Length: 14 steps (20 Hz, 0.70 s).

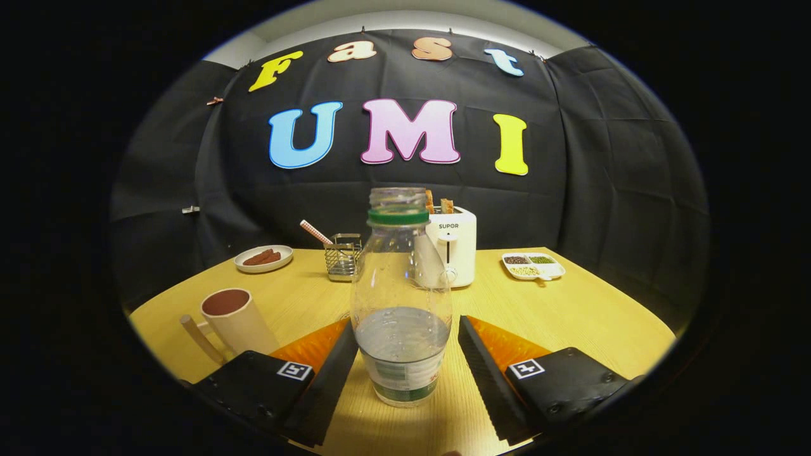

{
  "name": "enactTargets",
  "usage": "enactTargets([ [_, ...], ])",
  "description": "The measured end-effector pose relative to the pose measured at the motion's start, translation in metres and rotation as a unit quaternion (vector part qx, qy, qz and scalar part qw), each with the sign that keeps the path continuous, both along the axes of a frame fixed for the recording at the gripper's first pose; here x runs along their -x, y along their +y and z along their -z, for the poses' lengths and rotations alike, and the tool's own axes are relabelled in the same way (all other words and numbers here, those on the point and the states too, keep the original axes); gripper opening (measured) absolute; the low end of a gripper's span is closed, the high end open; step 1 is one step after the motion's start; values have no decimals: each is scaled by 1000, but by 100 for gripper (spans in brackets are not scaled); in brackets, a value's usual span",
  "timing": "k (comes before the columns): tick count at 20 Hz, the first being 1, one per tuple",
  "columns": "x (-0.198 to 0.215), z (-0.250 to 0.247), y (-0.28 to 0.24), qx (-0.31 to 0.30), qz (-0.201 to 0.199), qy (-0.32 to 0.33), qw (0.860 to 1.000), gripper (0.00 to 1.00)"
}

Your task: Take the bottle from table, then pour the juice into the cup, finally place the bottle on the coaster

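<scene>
From my remote seat, I saw a cream mug (236,320) standing farthest left on the wooden surface (570,316), its handle pointing outward and its inside dark. Beyond it, near the back edge, sat a small white plate (263,258) with brown sausage-like pieces on it. To the right of the plate stood a metal wire holder (343,256) with a checked straw or stick leaning out of it.

At the centre stood the bottle (401,297), upright on the surface, clear plastic, uncapped, with a green ring at the neck and a label around its base. It was roughly 1/3 full of a clear-looking liquid. It stood between the 2 fingers of the gripper (405,361), and I saw the jaws spread wide, with a gap on each side of the bottle, so neither finger touched it.

Just behind the bottle and slightly right was a white toaster (456,247) with 2 slices of toast sticking up from its slots. Farther right, near the back edge, lay a white divided dish (533,265) with 3 compartments of dark, green and pale grains or seeds; I could not tell exactly what they were.
</scene>
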<state>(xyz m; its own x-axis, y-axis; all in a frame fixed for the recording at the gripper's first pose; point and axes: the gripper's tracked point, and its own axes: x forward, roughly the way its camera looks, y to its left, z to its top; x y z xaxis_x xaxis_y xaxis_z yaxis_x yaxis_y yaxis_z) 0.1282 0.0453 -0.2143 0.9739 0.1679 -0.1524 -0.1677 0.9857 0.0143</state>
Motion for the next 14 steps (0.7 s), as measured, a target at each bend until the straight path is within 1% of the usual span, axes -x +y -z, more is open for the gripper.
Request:
enactTargets([
  [1, 0, 2, 0, -2, -1, 1, 1000, 95],
  [3, -1, 2, -1, -7, 0, -1, 1000, 90],
  [5, -4, 0, 1, -15, -2, -3, 1000, 90],
  [7, -6, 1, 3, -17, -4, -2, 1000, 86],
  [8, -7, 1, 4, -14, -5, -4, 1000, 81],
  [11, -7, 0, 4, -7, -14, -4, 1000, 80],
  [14, -10, 1, 5, 14, -21, 3, 1000, 76],
])
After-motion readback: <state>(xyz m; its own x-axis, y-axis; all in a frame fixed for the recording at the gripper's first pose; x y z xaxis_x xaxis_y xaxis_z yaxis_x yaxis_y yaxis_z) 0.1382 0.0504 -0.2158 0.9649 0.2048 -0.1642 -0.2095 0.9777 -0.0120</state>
